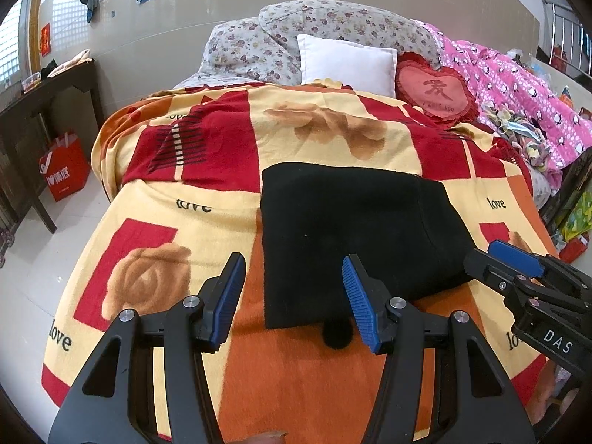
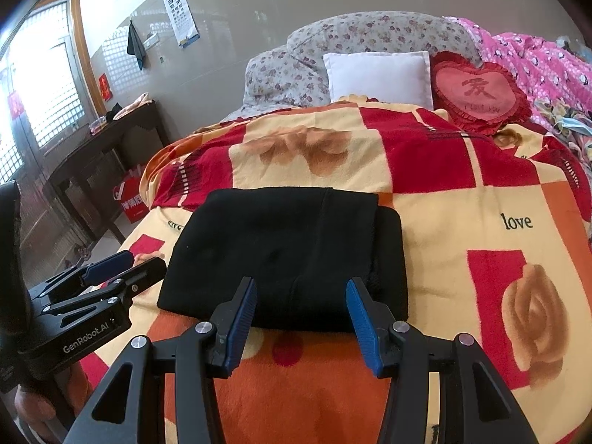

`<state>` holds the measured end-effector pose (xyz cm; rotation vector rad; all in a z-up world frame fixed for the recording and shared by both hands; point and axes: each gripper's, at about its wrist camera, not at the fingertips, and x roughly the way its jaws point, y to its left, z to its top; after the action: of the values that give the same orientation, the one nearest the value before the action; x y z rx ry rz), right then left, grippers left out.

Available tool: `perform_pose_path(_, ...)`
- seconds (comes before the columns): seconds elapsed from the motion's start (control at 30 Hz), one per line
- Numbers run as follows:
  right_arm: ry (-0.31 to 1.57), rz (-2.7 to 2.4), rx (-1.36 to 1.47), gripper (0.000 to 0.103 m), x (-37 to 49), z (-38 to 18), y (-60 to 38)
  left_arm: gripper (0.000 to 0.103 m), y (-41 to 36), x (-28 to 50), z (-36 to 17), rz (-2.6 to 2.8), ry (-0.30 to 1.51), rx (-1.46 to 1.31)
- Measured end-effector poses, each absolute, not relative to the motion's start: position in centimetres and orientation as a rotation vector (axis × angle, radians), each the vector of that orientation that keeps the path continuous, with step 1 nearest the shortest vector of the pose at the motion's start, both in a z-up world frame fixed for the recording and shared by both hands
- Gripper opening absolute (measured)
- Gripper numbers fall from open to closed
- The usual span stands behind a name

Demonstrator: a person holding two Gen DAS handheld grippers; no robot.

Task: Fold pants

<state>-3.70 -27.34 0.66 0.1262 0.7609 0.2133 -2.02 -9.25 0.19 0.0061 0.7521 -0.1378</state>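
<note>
Just beyond both spread, empty tools, left [image 1: 292,296] and right [image 2: 301,314], folded black pants [image 1: 355,236] lie on the blanket [image 1: 155,222].

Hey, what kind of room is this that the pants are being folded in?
Most likely a bedroom in a home. The folded black pants lie on a bed spread with a rose-print blanket, pillows are stacked at its head, and a dark wooden side table stands by the wall.

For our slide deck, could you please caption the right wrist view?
Open right gripper poised over folded black pants on a patterned blanket, left gripper alongside.
</note>
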Motion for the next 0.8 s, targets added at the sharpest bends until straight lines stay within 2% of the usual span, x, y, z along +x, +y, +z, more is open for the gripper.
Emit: perform_pose_path(0.8,0.782,0.205,0.107,0.049,-2.85,0.34,-26.96,0.055,-9.54,-2.36,-0.46,-0.138,0.764,0.003)
